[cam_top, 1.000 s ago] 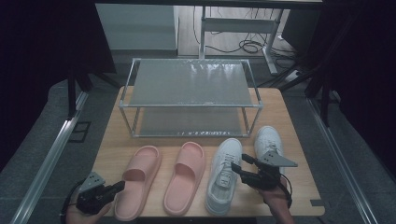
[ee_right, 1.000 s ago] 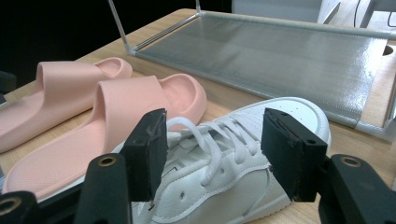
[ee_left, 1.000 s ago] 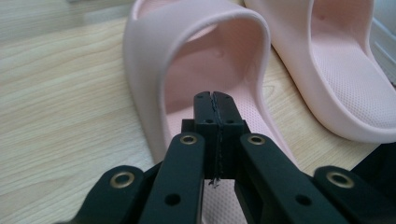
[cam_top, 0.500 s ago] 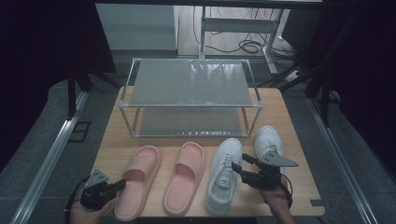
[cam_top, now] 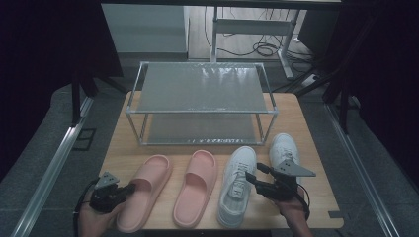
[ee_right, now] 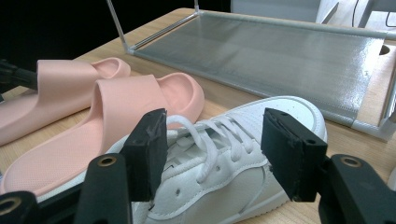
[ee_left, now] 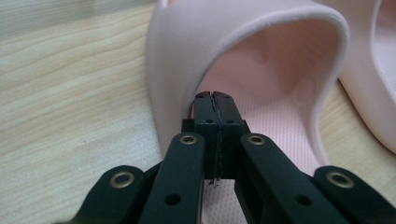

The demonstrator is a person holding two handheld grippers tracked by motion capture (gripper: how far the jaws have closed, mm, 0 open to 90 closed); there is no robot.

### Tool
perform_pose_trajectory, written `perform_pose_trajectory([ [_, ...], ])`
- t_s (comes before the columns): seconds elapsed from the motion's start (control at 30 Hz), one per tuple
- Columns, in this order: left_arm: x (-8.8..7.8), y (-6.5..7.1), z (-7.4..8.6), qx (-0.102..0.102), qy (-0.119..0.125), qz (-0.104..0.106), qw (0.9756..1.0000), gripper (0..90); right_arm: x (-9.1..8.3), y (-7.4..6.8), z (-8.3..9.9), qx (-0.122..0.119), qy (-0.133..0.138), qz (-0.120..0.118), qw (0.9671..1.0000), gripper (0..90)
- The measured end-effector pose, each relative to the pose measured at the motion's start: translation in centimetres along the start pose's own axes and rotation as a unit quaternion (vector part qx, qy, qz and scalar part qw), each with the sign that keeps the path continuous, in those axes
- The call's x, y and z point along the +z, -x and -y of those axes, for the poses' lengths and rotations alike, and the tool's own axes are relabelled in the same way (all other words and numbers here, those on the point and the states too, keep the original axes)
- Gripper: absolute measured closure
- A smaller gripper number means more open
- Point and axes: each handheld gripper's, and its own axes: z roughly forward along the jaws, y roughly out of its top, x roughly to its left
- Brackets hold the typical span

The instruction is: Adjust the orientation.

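Observation:
Two pink slippers and two white sneakers lie in a row on the wooden table [cam_top: 306,128]. My left gripper [cam_top: 129,187] is shut, its tips against the side of the left pink slipper [cam_top: 148,177]. In the left gripper view the closed jaws [ee_left: 215,95] poke in under the slipper's strap [ee_left: 261,51], with nothing seen between them. My right gripper [cam_top: 252,177] is open beside the left white sneaker [cam_top: 237,173]. In the right gripper view its fingertips [ee_right: 217,135] stand either side of the sneaker's laces [ee_right: 210,158], apart from them.
A metal two-shelf shoe rack [cam_top: 202,89] stands at the back of the table. The second pink slipper [cam_top: 195,187] lies between the held-at slipper and the sneaker; the other white sneaker [cam_top: 284,148] lies at the far right. Floor and cables lie beyond.
My left gripper has moved a little toward the left pink slipper, tips now at its side. The right gripper has stayed where it was.

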Motion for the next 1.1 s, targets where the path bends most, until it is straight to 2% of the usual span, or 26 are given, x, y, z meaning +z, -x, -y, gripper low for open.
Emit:
perform_pose_trajectory([
  [0.3,0.3,-0.7,-0.5,-0.008,0.003,-0.005,1.0,90.0,0.0,0.0,0.0,0.001,-0.001,0.0,1.0,41.6],
  [0.5,-0.1,-0.4,-0.5,-0.008,0.01,0.001,0.9999,88.1,0.0,0.1,0.1,-0.001,-0.001,0.001,1.0,41.6],
  [0.83,-2.3,0.5,0.5,-0.009,0.031,0.01,0.9994,57.2,-0.1,0.1,0.1,0.002,0.001,0.002,1.0,41.6],
  [0.93,-2.5,0.6,0.7,-0.01,0.037,0.014,0.9992,51.7,-0.1,0.1,0.1,0.001,0.002,0.003,1.0,41.6],
  [1.1,-2.6,1.0,0.9,-0.012,0.039,0.023,0.9989,49.4,-0.2,0.0,0.0,0.001,0.003,0.002,1.0,41.6],
])
